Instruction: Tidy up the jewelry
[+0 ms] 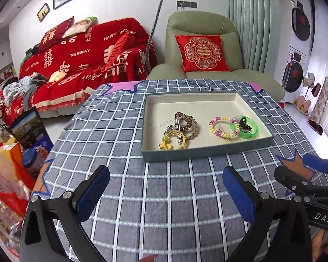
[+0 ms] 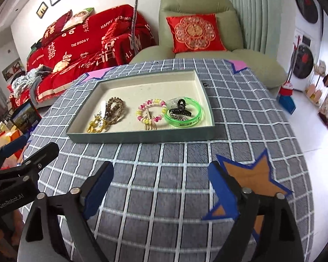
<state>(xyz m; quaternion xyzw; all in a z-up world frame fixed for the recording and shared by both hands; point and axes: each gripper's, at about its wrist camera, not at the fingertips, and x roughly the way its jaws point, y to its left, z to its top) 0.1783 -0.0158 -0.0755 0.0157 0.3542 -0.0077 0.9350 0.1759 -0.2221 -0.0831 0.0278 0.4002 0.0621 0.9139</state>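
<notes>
A: Where's the jewelry at this moment?

B: All in the shallow grey-green tray on the checked tablecloth. Left cluster: a brown twisted hair tie overlapping a yellow elastic with a flower charm, a metal clip lying across them. Right cluster: the pink-and-yellow beaded bracelet touching the green translucent bangle, with a black claw clip resting inside the bangle.

A: And the tongs?

B: The left gripper stands wide, nothing between the blue pads. The right gripper likewise stands wide and empty, hovering over bare cloth beside an orange star patch. Both sit well short of the tray's near wall. No loose piece shows on the cloth near them.

A: So, the step in hand?

B: My read: the sorting looks nearly or fully done. If anything remains, it's separating the tangled left cluster.

A: How to do that well?

B: Come in over the near wall, not through it. Pinch one strand at its outer edge, clear of the clip. Lift slowly; the elastics likely snag each other. The other gripper could steady the tray.
</notes>
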